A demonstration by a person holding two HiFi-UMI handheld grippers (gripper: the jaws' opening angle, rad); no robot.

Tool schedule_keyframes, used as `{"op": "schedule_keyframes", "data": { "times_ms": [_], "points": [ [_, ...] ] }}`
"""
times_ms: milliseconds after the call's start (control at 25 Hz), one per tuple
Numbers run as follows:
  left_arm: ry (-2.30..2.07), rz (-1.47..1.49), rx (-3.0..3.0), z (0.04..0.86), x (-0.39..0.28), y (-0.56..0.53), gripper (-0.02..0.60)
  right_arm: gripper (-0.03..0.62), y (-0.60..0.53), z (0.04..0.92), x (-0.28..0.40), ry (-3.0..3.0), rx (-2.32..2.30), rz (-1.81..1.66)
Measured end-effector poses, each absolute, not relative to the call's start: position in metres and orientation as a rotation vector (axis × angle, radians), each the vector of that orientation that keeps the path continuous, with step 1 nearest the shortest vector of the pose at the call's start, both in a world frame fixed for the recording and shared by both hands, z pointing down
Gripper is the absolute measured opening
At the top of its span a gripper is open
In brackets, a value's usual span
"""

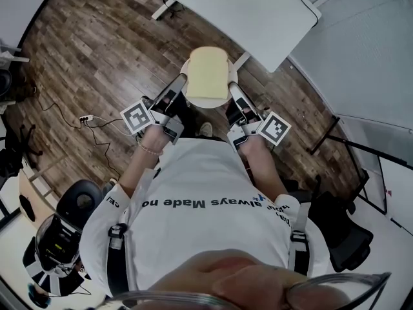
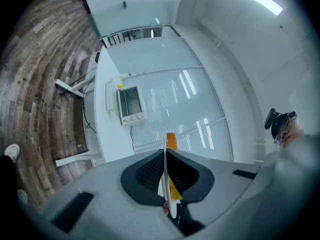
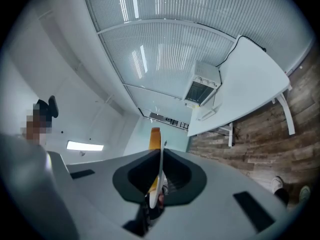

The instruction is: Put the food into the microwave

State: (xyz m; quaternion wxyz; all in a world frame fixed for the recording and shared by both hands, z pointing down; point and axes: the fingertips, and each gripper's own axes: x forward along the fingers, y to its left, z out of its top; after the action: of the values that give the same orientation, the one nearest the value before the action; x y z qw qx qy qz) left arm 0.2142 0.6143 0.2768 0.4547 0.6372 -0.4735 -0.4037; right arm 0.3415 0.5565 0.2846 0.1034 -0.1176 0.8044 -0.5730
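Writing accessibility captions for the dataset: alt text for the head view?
Seen from above, a person holds a white plate bearing a pale yellow slice of food, its rim clamped by the left gripper and right gripper, over a wooden floor, white table ahead.

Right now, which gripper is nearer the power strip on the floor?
The left gripper, shut on the plate's left rim: the power strip lies on that side in the head view. The right gripper holds the opposite rim.

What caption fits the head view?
Left gripper and right gripper hold a plate of food over the wood floor.
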Motion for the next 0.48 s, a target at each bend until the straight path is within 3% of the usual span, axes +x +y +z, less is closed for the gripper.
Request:
{"op": "schedule_keyframes", "data": {
  "times_ms": [480],
  "points": [
    [-1.132,-0.979,1.599,0.272,0.108,0.562,0.018,0.021,0.509,0.278,0.237,2.356,-0.394,-1.673]
  ]
}}
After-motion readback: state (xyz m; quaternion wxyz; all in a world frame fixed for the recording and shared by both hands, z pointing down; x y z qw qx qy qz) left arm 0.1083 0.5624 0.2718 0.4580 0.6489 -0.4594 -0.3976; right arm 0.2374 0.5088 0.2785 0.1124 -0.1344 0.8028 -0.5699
